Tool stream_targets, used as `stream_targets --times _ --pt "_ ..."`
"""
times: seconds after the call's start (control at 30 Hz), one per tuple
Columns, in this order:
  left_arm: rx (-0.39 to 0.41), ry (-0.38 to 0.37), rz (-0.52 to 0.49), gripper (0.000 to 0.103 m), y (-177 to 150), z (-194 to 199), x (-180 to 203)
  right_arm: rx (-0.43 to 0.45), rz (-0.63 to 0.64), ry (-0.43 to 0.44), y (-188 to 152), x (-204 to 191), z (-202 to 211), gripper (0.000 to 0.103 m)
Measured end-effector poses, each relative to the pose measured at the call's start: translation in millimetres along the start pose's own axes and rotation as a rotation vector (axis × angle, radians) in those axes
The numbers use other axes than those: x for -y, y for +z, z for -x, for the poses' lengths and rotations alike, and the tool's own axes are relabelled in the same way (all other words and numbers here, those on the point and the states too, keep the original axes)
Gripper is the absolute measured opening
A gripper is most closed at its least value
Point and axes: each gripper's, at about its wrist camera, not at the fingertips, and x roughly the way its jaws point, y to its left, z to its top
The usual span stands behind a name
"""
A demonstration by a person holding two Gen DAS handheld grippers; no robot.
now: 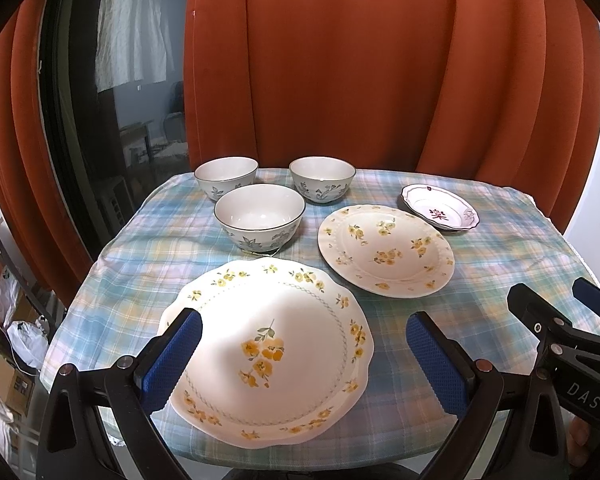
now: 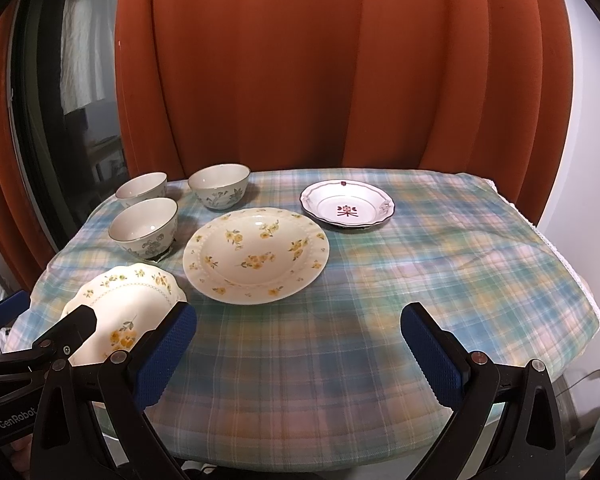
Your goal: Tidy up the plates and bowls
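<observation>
Yellow-flowered white plates, blue-flowered bowls, pastel plaid tablecloth, rust-orange curtain

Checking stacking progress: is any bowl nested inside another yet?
No: in the left wrist view the three bowls, near, back left and back right, each stand separately on the tablecloth.

Left gripper held low with jaws spread wide, right gripper alongside it, level, jaws equally parted, both empty
</observation>
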Motion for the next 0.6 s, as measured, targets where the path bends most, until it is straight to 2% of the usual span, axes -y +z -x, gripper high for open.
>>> stream_targets --times 0.4,0.6 --pt "-0.085 0.06 0.023 0.102 10.1 -31.5 -39.8 -0.087 0.011 0.039 11.3 -35.1 -37.5 0.103" --pt "-0.17 0.06 0.037 0.097 22.6 -62.4 -71.7 -0.155 0.021 0.066 18.1 -66.8 -65.7 0.103"
